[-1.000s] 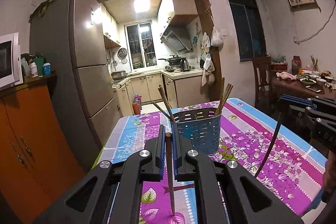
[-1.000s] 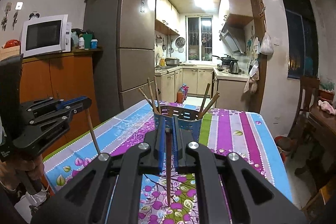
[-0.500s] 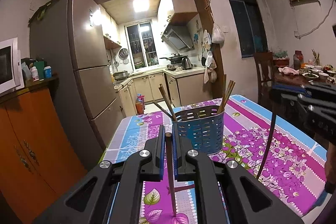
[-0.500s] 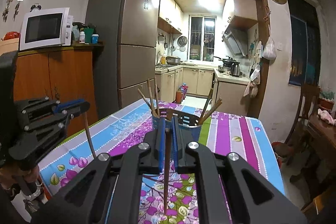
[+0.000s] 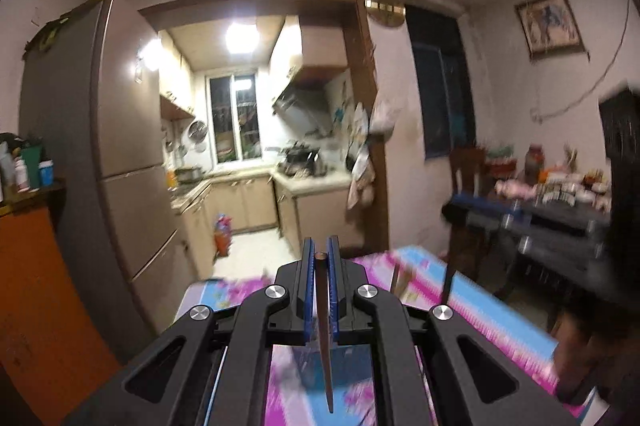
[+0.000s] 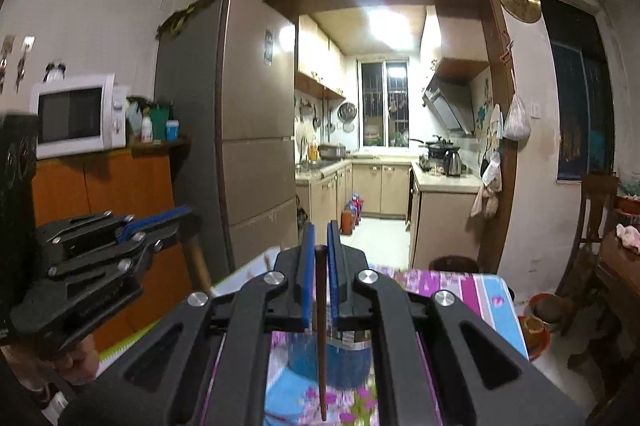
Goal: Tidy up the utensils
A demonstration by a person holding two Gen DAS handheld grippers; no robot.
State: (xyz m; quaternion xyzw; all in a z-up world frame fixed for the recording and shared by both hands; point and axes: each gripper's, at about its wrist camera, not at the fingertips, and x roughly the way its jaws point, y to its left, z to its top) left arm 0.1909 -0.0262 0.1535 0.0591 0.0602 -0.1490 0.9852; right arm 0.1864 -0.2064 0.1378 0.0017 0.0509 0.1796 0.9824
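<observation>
Both grippers clamped on a chopstick each, left gripper [image 5: 321, 258] chopstick [image 5: 325, 338], right gripper [image 6: 318, 248] chopstick [image 6: 321, 338], only right view shows blue holder [image 6: 348, 362] below its tongs, both raised since earlier

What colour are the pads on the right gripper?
Blue pads on a black right gripper, clearest in the right wrist view.

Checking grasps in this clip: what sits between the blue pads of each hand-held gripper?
One brown chopstick each, hanging tip down: the left hand-held gripper clamps a chopstick in the left wrist view; the right hand-held gripper clamps another chopstick in the right wrist view.
</observation>
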